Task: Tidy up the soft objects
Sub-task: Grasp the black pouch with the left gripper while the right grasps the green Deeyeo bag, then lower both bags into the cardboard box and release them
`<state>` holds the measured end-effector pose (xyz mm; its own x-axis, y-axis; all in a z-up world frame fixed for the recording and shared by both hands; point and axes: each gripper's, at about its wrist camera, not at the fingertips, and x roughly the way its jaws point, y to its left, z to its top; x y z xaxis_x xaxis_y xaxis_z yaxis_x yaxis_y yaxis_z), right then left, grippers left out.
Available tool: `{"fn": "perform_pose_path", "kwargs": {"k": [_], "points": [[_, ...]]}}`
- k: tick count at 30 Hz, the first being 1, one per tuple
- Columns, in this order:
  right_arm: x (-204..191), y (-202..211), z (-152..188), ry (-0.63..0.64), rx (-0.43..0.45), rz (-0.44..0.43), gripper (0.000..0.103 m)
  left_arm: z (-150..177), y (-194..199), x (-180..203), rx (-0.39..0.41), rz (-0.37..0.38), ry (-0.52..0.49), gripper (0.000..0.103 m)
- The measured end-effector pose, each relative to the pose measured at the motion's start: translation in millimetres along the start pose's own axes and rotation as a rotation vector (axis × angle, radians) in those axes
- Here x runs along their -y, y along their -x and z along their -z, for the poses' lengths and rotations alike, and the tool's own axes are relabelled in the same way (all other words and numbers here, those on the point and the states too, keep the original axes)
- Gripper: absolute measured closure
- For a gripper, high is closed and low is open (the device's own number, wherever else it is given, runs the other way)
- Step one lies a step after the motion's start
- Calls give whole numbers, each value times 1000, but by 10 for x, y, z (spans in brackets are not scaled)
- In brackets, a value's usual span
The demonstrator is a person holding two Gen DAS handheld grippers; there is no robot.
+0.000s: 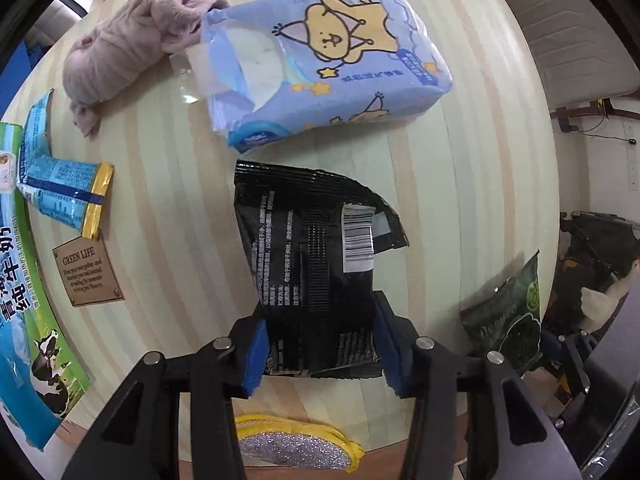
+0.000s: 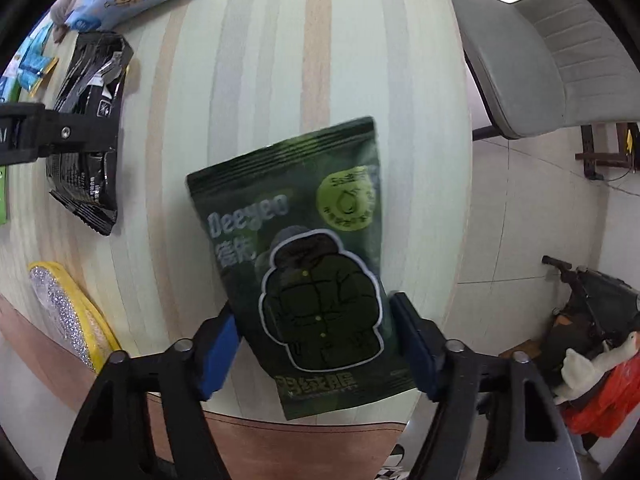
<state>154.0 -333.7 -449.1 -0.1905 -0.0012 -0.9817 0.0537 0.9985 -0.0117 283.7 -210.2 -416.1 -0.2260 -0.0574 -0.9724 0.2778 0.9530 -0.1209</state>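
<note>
"Deeyeo" green pouch (image 2: 308, 264), "GREEN LIFE" plaque (image 1: 87, 276)

Bright even light, soft shadows, strong fisheye bending, dark vignetted corners, slight blur

The scouring pad (image 1: 298, 446) sits half hidden behind the jaws — the milk carton (image 1: 28, 320) is cut off at the frame's edge.
</note>
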Motion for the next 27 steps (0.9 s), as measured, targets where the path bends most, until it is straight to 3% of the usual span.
{"fn": "perform_pose_path", "kwargs": {"k": [2,4,10,16,22,27], "points": [[-23,26,17,-5,1,-3,49,53,-10,-17,4,-2,5,60],[-25,49,23,-19,3,-13,54,93,8,0,13,-4,4,60],[50,183,36,-81,9,-98,58,216,271,73,79,28,-11,60],[-12,855,163,-91,105,-214,58,624,1065,-79,227,132,-23,60],[-619,1818,255,-41,248,-321,58,1082,2047,-882,393,194,37,60],[-1536,2408,354,-5,328,-415,58,1424,2627,-1863,489,137,93,60]]}}
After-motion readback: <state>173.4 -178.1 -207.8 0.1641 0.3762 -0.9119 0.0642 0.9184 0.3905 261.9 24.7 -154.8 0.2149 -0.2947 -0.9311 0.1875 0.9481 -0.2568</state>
